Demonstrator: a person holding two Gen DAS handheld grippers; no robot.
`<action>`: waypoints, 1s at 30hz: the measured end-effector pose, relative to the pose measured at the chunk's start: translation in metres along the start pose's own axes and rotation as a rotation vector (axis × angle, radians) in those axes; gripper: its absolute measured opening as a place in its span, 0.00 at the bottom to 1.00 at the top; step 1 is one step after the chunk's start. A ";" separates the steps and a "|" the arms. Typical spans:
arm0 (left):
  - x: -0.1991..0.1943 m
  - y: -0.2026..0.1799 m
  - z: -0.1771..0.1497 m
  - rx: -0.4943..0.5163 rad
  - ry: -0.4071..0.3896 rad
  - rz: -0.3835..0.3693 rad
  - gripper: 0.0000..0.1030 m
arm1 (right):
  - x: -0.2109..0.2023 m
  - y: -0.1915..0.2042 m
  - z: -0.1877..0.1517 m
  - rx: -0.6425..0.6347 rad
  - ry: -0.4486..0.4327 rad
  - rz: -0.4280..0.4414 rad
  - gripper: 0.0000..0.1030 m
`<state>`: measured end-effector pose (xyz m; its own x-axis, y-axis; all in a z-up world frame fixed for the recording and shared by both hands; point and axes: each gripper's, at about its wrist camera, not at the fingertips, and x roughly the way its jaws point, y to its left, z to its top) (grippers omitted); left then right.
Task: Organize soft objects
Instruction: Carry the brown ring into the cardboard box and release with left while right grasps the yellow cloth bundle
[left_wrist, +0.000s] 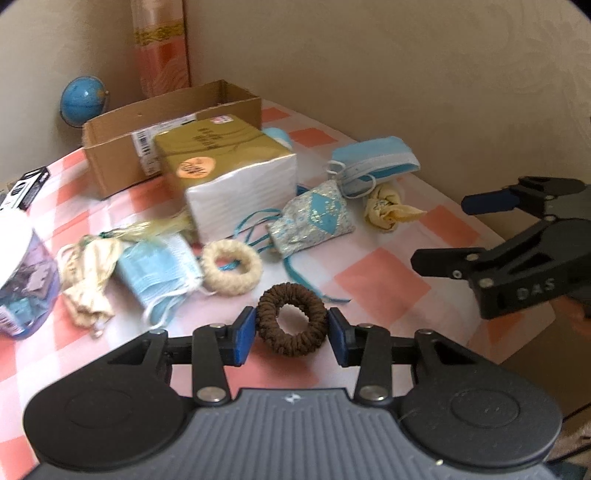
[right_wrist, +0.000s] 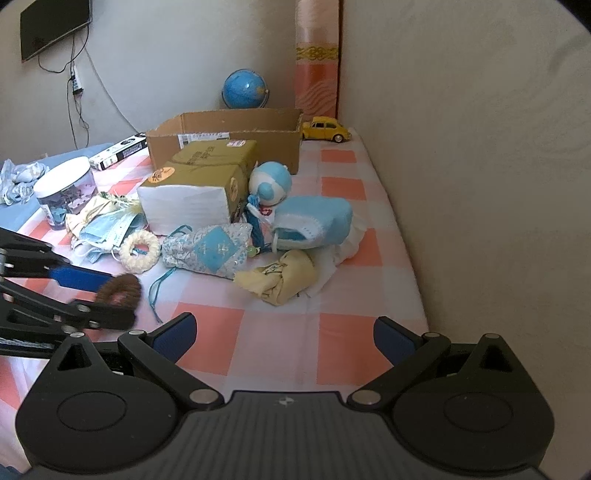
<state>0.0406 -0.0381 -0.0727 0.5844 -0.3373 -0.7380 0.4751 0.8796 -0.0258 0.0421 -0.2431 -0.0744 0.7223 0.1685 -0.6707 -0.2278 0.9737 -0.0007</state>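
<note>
My left gripper (left_wrist: 291, 334) is shut on a brown scrunchie (left_wrist: 291, 319), its blue pads touching both sides; the scrunchie also shows in the right wrist view (right_wrist: 120, 290). A cream woven ring (left_wrist: 232, 266), a blue face mask (left_wrist: 159, 271), a silver-blue pouch (left_wrist: 314, 218), a yellow knotted cloth (left_wrist: 386, 208) and a blue headband (left_wrist: 376, 160) lie on the checked cloth. An open cardboard box (left_wrist: 122, 147) stands at the back. My right gripper (right_wrist: 284, 336) is open and empty, at the right (left_wrist: 443, 232).
A tissue pack (left_wrist: 236, 173) lies in front of the box. A plastic jar (left_wrist: 22, 273) stands at the left. A globe (right_wrist: 244, 89), a yellow toy car (right_wrist: 327, 129) and a blue doll (right_wrist: 271, 182) are near the back. The wall runs along the right side.
</note>
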 end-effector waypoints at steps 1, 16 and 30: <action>-0.003 0.002 -0.001 -0.003 -0.002 0.004 0.40 | 0.002 0.002 0.001 -0.011 -0.012 0.000 1.00; -0.008 0.018 -0.002 -0.026 0.011 0.010 0.40 | 0.050 0.021 0.022 -0.116 -0.024 -0.036 0.66; -0.025 0.017 0.001 0.032 0.033 0.004 0.40 | 0.014 0.022 0.019 -0.097 0.000 0.012 0.42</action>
<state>0.0350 -0.0151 -0.0544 0.5643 -0.3223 -0.7601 0.4940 0.8695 -0.0019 0.0598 -0.2167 -0.0702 0.7190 0.1797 -0.6714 -0.2983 0.9523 -0.0646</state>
